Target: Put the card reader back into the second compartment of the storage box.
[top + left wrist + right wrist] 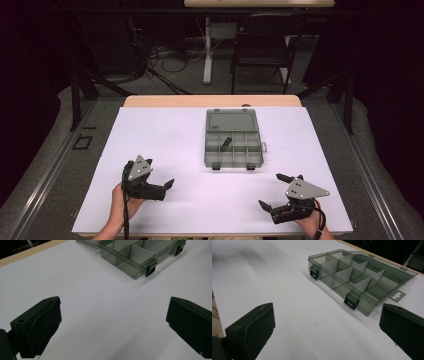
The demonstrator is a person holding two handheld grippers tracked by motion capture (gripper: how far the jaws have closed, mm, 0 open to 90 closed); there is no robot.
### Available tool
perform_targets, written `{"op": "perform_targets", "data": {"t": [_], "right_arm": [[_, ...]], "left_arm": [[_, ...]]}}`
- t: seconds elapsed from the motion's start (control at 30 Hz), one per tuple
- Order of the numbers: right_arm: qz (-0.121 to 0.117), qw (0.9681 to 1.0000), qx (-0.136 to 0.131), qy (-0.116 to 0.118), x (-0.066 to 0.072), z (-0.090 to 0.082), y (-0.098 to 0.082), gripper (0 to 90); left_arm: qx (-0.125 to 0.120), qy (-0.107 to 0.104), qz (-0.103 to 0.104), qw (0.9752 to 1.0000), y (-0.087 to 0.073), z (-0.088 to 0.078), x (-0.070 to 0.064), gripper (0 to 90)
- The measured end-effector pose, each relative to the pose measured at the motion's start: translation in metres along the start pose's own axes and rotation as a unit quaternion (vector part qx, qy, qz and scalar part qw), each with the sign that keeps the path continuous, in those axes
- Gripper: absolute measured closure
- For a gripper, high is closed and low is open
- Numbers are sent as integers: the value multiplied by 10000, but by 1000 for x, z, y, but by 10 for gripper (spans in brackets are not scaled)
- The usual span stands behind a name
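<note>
So the table has a plain white top, with a strip of light wood edge showing along the far side. Sitting directly on it, a bit past the middle toward the far edge, is a smoky grey see-through organizer box with its lid flipped open and lying flat on the table behind it. The tray part is split into small compartments by dividers, and one dark little piece leans in one of the middle compartments of the far row. Two black latches hang off the near wall, and a hang tab sticks out on one short side. The white surface all around the box is bare.
</note>
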State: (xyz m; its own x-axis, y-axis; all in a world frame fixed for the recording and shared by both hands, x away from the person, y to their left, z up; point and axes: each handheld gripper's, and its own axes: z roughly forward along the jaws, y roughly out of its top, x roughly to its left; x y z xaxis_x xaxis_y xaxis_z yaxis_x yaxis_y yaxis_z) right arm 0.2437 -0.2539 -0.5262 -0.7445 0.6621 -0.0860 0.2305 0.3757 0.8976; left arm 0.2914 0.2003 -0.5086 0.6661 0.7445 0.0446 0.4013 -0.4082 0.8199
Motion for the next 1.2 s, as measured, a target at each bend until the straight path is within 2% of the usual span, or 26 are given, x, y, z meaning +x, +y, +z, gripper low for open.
{"op": "perform_targets", "data": {"t": [0.3, 0.5, 0.73, 0.93, 1.2], "right_arm": [[-22, 10000, -5, -5, 0, -1, 0, 0], [-22, 10000, -5, 4, -1, -1, 0, 0], [-7, 10000, 5, 4, 0, -1, 0, 0], [-15, 10000, 16, -5, -1, -1, 0, 0], [-39, 10000, 4, -21, -1, -1, 0, 0]], "left_arm": [[13, 112, -42, 9999, -18, -8, 3, 2], [59, 136, -161, 9998, -30, -11, 5, 2], [-51, 153, -224, 9996, -37, -15, 3, 2], [-98, 84, -150, 9998, -42, -17, 2, 1], [-197, 156, -25, 9997, -45, -21, -2, 1]]}}
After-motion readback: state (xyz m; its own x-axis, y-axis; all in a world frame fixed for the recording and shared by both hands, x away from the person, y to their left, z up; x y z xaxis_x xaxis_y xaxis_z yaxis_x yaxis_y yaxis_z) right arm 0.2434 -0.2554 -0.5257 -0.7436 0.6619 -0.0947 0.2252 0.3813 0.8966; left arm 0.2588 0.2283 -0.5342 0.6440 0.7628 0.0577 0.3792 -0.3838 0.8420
